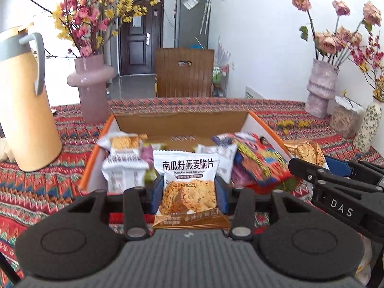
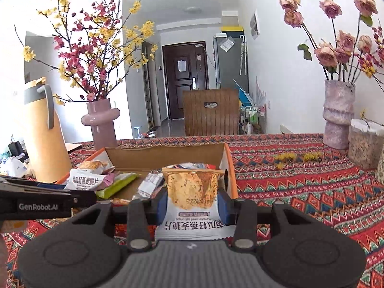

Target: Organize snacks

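Note:
My left gripper (image 1: 189, 192) is shut on a white and gold pumpkin seed oat crisps packet (image 1: 188, 182), held upright just in front of the open cardboard box (image 1: 180, 122). My right gripper (image 2: 192, 204) is shut on another oat crisps packet (image 2: 192, 192), held upside down near the box's right wall (image 2: 229, 168). The box holds several snack packets: white ones (image 1: 124, 168) at the left, colourful ones (image 1: 259, 163) at the right, a green one (image 2: 117, 184). The right gripper's body (image 1: 340, 187) shows at the right of the left wrist view; the left gripper's body (image 2: 43, 199) shows at the left of the right wrist view.
A patterned red tablecloth (image 2: 300, 187) covers the table. A yellow thermos jug (image 1: 26, 105) and a pink vase (image 1: 92, 88) stand left of the box. A tall mauve vase (image 2: 338, 115), a clear jar (image 2: 364, 144) and a floral vase (image 1: 368, 127) stand at the right. A wooden chair (image 1: 184, 72) is behind the table.

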`<action>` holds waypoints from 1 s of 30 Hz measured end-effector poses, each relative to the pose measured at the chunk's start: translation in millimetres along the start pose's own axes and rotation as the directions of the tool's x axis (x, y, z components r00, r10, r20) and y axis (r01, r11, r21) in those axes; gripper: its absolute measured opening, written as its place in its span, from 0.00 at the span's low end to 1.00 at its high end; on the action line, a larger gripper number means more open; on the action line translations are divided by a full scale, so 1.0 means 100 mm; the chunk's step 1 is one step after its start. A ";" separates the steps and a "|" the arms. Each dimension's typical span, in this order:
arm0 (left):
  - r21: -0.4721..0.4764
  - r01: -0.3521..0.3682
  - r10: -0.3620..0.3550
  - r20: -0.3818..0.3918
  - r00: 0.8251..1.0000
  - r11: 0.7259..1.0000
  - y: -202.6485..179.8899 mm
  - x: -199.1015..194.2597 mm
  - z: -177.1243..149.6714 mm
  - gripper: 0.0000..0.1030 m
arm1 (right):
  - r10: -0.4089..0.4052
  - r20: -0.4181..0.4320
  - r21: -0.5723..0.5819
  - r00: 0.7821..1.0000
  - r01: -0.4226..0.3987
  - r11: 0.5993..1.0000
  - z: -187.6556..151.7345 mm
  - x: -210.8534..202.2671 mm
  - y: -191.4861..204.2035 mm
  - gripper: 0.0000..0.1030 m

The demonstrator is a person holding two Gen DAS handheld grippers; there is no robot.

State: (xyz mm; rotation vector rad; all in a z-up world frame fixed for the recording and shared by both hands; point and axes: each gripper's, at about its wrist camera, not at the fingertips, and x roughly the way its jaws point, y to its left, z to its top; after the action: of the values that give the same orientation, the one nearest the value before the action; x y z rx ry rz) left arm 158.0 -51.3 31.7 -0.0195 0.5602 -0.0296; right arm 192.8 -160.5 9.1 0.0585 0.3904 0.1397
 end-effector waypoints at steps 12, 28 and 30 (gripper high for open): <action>-0.075 -0.054 0.058 0.052 0.997 0.996 0.40 0.42 0.40 0.43 | 0.046 -0.014 -0.072 0.999 -0.046 0.996 0.40 0.72 0.31 0.40; -0.097 -0.108 0.120 0.132 0.984 0.989 0.58 0.25 0.29 1.00 | 0.011 0.009 -0.010 1.000 -0.011 1.000 0.37 0.62 0.23 1.00; -0.095 -0.117 0.130 0.151 0.980 0.989 0.58 0.13 0.24 1.00 | 0.006 0.012 -0.012 1.000 -0.006 1.000 0.34 0.49 0.21 1.00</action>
State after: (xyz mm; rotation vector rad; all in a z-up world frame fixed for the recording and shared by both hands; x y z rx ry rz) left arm 183.2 6.8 43.7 -0.0698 0.4041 0.1163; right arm 248.0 -133.6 23.4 0.0486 0.3778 0.1475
